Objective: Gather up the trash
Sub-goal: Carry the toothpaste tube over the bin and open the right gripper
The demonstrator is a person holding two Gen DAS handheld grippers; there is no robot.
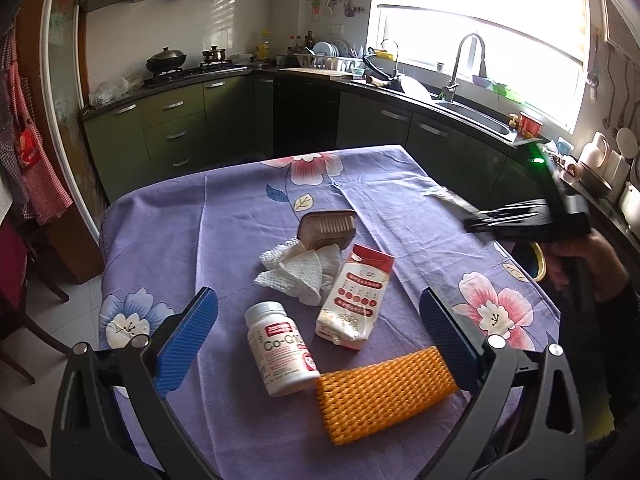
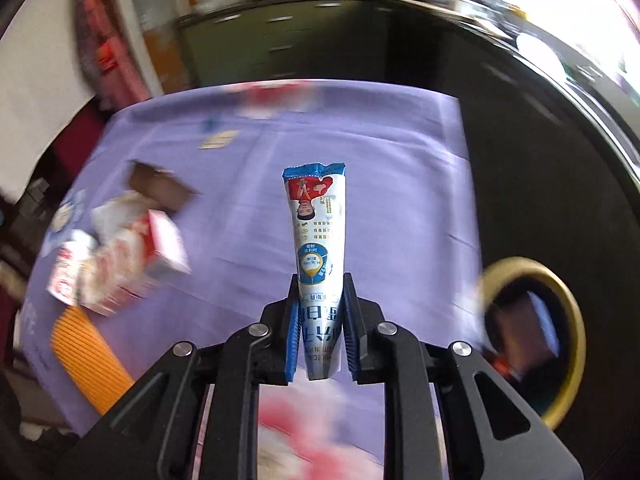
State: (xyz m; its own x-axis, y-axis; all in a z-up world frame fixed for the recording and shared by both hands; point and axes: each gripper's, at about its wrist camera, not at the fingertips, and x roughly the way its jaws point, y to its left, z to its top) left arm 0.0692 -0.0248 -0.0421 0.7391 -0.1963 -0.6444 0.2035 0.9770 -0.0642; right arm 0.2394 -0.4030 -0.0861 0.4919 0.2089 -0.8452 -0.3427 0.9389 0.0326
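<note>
The right gripper (image 2: pixel 320 334) pinched a cone-shaped wrapper (image 2: pixel 316 236) between its pads, the wrapper projecting forward above the table (image 2: pixel 380 152). The bin (image 2: pixel 536 344) stood low to its right, beside the table edge. Recommended practice: keep the pinch firm, centre the wrapper over the bin's opening, then release. The left gripper (image 1: pixel 318 334) was spread wide, empty, above the bottle (image 1: pixel 280 352) and orange netting (image 1: pixel 384 392). Motion blur obscured the bin's contents and the remaining trash to the left.

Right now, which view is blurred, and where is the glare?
Right wrist view: motion blur smears the table and the trash on it; only the held wrapper and right gripper stay sharp. Left wrist view: sharp, but the window is overexposed.
</note>
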